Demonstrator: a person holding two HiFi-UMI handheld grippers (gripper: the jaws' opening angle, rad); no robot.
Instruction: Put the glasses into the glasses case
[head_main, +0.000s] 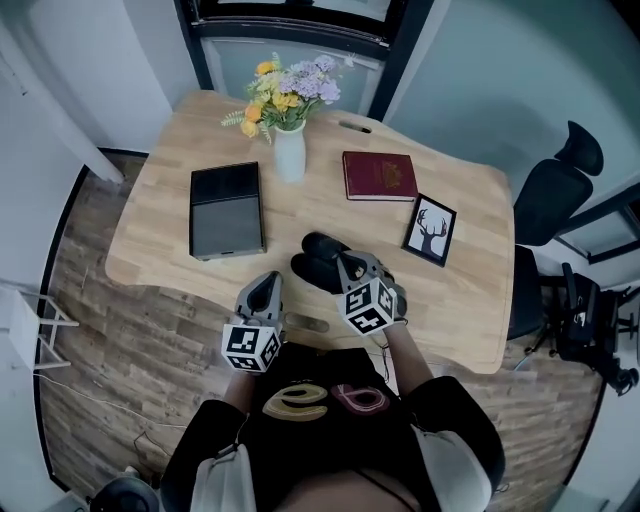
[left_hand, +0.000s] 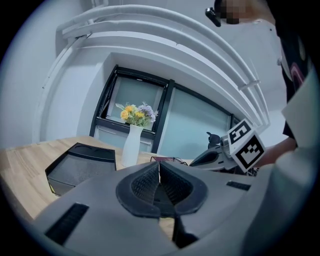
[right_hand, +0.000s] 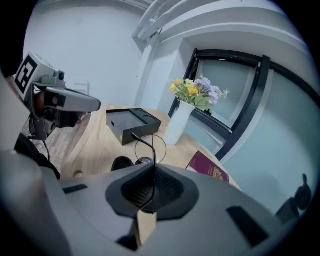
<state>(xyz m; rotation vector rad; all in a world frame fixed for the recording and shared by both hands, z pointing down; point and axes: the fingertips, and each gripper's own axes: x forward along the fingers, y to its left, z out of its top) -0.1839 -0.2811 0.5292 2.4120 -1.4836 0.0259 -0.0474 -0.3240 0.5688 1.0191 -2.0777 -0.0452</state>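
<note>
My right gripper (right_hand: 152, 172) is shut on the glasses (right_hand: 136, 136), a thin black wire frame. One round lens rim and a temple arm stick up past the jaws. Just beyond lies the black glasses case (right_hand: 122, 163), open on the wooden table (right_hand: 95, 145). In the head view, the right gripper (head_main: 345, 266) hovers over the near side of the case (head_main: 318, 258), and the glasses are hidden under it. My left gripper (head_main: 267, 288) hangs at the table's front edge, left of the case. Its jaws (left_hand: 160, 172) are shut with nothing between them.
A black flat box (head_main: 227, 210) lies at the table's left. A white vase of flowers (head_main: 289, 150) stands behind it. A red book (head_main: 379, 176) and a framed deer picture (head_main: 430, 229) lie to the right. An office chair (head_main: 555, 195) stands at the far right.
</note>
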